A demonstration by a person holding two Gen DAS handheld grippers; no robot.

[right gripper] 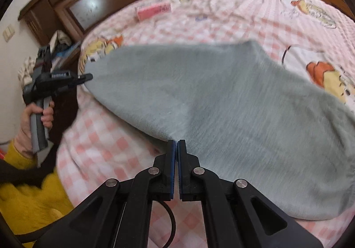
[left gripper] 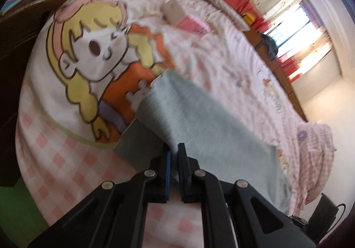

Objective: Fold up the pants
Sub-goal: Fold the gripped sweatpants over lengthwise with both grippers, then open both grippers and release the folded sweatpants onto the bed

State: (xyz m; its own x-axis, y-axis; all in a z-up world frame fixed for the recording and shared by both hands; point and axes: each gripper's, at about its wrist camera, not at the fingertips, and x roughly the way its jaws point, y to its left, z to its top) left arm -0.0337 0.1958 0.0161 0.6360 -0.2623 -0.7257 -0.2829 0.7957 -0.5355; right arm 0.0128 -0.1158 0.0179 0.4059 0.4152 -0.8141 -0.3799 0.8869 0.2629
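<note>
1. No readable writing: small white lettering on the body of the left gripper, seen at 9 o'clock in the right wrist view, too blurred to make out; print on the pink box at 11 o'clock equally illegible.
2. Pink-and-white checked bedspread with cartoon prints beneath everything; dark wooden headboard along the top; curtains at 2 o'clock in the left wrist view.
3. Grey pants spread across the bedspread, filling the middle and 3 o'clock side of the right wrist view.
4. Hand in a yellow sleeve gripping the left gripper's handle at 9 o'clock.
5. Left gripper pinching a pants edge, fabric draped out toward 12 o'clock.
6. Right gripper pressed nearly together on the near pants edge at 6 o'clock.
</note>
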